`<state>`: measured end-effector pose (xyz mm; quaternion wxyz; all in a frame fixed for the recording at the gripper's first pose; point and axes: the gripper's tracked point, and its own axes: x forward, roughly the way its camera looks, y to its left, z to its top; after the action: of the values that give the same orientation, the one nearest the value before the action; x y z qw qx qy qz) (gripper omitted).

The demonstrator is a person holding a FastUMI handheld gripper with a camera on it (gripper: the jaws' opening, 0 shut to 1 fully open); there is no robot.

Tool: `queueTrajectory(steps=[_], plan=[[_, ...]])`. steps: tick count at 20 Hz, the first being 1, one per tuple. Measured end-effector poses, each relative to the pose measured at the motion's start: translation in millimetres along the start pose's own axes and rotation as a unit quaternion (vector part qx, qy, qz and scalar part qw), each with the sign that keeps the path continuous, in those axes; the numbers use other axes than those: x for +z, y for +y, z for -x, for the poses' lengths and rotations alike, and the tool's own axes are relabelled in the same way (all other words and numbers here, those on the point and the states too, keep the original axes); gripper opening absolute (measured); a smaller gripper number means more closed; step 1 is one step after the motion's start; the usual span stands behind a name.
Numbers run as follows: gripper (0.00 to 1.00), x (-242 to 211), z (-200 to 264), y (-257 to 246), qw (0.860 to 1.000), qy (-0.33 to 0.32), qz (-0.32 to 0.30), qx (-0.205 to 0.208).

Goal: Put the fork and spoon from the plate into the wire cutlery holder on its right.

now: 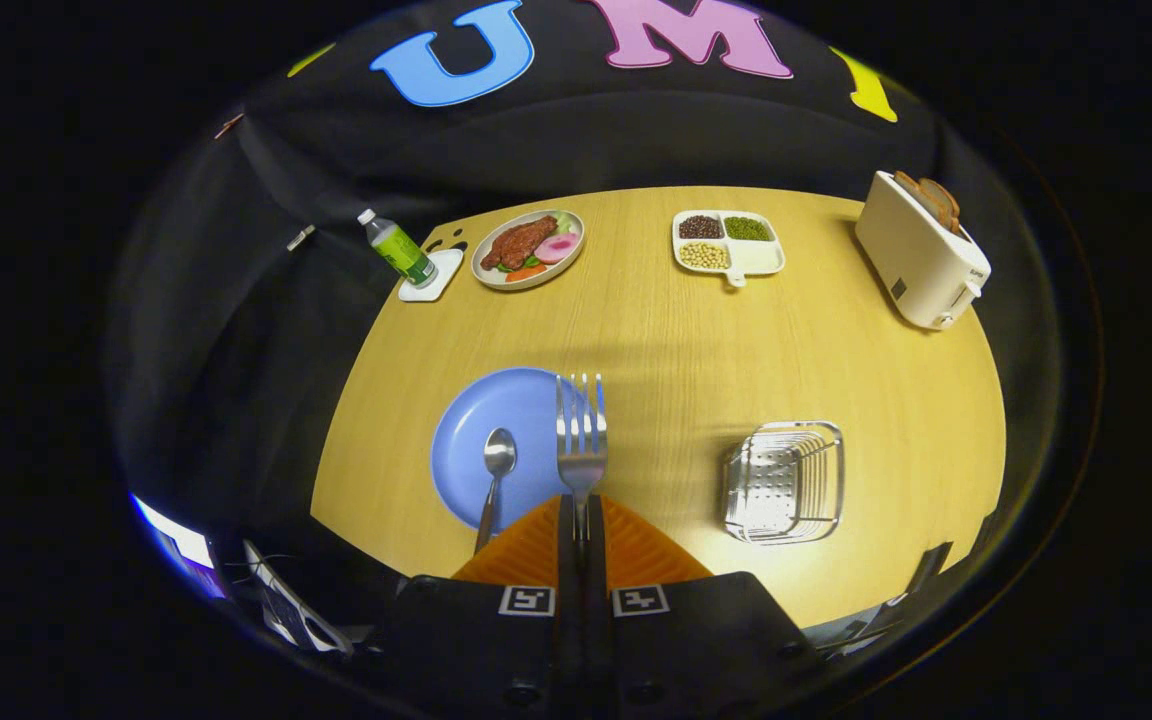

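My gripper (581, 520) is shut on the handle of a steel fork (581, 435), whose tines point forward, away from me, above the right rim of the blue plate (521, 400). The fork is lifted off the plate. A steel spoon (496, 470) lies on the plate, just left of my fingers, bowl pointing away from me. The wire cutlery holder (784, 482) stands on the wooden table to the right of the plate, with nothing visible inside it.
At the table's far side stand a green bottle (398, 250) on a white coaster, a plate of food (528, 248), a divided dish of beans (728, 242) and a white toaster (921, 252) with bread. Bare wood (676, 340) lies between plate and holder.
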<state>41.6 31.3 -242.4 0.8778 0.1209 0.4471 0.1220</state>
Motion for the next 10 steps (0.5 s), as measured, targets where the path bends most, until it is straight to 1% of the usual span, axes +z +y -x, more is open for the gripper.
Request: queueTrajectory(steps=[3, 7, 10], plan=[[0.06, 2.0, 23.6, -32.5, 0.999, 0.003, 0.035, -0.026], [0.06, -0.3, 44.7, -60.6, 0.999, 0.020, 0.034, -0.031], [0.06, -11.0, 50.0, -84.4, 0.996, 0.061, 0.049, -0.034]])
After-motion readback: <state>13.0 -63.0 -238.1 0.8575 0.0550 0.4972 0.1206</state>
